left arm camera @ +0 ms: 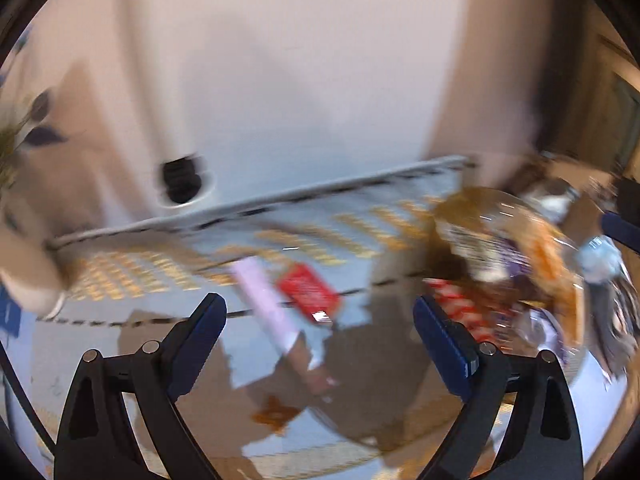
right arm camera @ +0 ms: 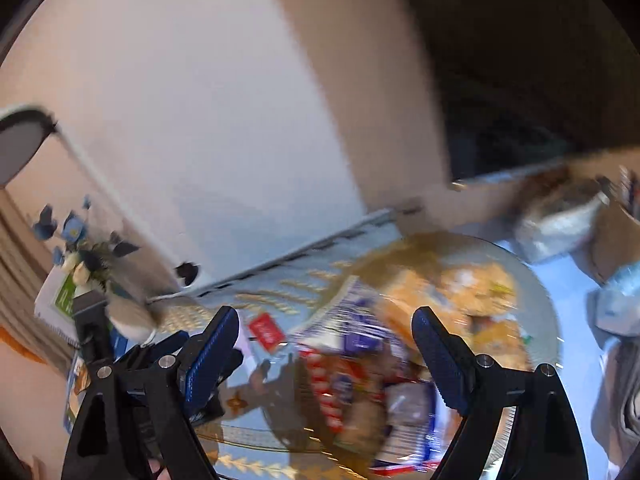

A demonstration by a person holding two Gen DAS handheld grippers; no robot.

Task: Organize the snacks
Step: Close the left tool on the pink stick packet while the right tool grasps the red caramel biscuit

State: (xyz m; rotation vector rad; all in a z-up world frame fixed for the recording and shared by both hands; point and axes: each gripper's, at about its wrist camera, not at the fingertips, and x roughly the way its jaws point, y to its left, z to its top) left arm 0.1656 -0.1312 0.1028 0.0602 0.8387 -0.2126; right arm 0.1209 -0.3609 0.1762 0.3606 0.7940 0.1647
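I see a tablecloth (left arm camera: 120,272), pale blue with gold leaf rows; a white wall (left arm camera: 300,60) behind it; a vase (right arm camera: 132,312) of blue flowers (right arm camera: 72,232) at left; a notebook (right arm camera: 56,300) beside the vase.

red packet (left arm camera: 308,292): 1 | pink bar (left arm camera: 264,304): 1 | glass bowl (right arm camera: 548,300): 1 | bowl snacks: blurred, uncountable

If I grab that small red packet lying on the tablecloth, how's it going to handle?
The small red packet looks flat and thin, so probably light and unlikely to roll. It lies flush on the tablecloth, so the open left gripper may struggle to get under an edge. Its bright glint suggests glossy wrap, possibly slippery; blur hides more.
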